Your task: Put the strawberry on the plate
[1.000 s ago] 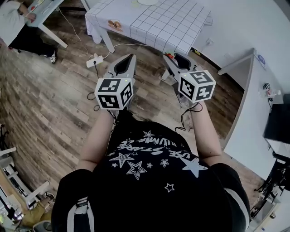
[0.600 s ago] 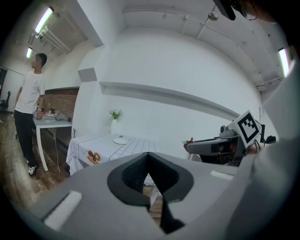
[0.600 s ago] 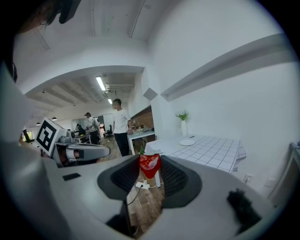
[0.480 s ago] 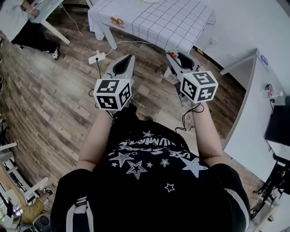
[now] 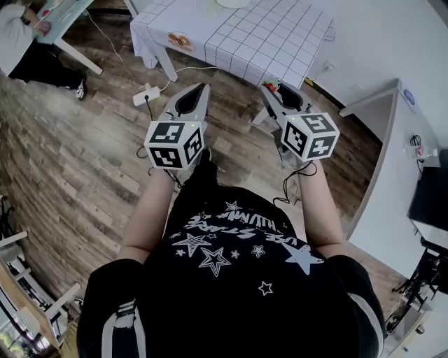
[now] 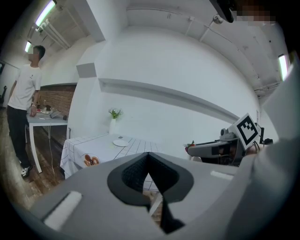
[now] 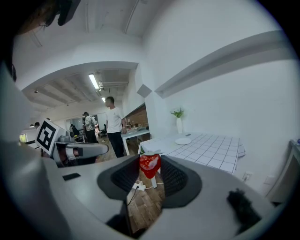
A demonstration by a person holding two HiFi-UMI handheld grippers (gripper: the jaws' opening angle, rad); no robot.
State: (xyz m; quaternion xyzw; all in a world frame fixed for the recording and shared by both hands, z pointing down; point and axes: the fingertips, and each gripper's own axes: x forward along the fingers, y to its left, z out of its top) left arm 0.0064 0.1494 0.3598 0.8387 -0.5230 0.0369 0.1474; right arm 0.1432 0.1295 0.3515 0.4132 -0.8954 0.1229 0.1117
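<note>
Strawberry [image 7: 149, 167] is pinched at the tips of the right gripper [image 7: 150, 161], and the plate [image 7: 183, 140] lies well ahead, slightly to its right, on the checked table [image 7: 213, 151]; the left gripper [image 6: 149, 157] has its jaws pressed together, empty.

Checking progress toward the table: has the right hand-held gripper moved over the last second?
Yes, slightly: in the head view the right hand-held gripper, holding the strawberry, has drifted right, away from the floor power strip, toward the table.

The plate [image 5: 231, 3] is cut off by the head view's top edge.
</note>
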